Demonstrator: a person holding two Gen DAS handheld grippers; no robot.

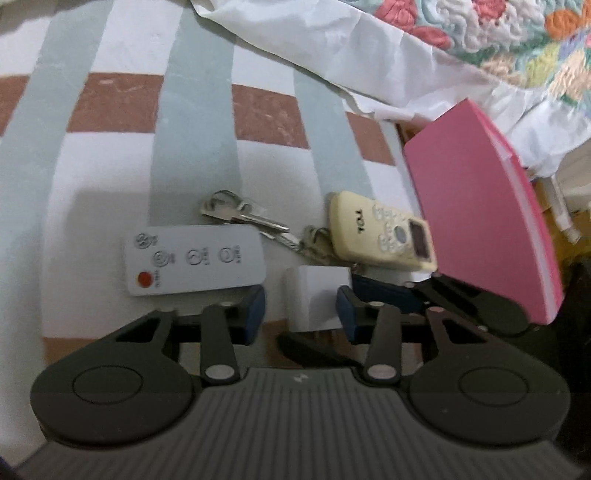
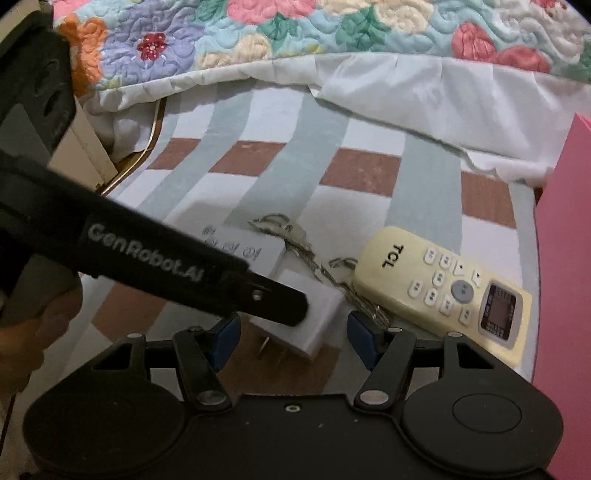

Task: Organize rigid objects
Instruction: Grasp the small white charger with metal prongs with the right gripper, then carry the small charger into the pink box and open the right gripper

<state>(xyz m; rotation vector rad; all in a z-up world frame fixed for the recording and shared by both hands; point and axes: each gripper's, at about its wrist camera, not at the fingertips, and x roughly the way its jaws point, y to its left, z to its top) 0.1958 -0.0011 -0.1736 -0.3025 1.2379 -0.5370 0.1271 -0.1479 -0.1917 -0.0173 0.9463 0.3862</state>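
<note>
A white charger block lies on the striped cloth with its prongs toward me. My left gripper is open and straddles it, with a gap at the left pad. In the right wrist view one of its fingers lies across the charger. My right gripper is open just short of the charger's pronged end, and one of its pads shows beside the block. A white fan remote, a bunch of keys and a cream TCL remote lie close behind.
A pink book stands tilted at the right edge, close to the TCL remote. A floral quilt and a white sheet border the far side. The striped cloth stretches away beyond the objects. A hand holds the left gripper.
</note>
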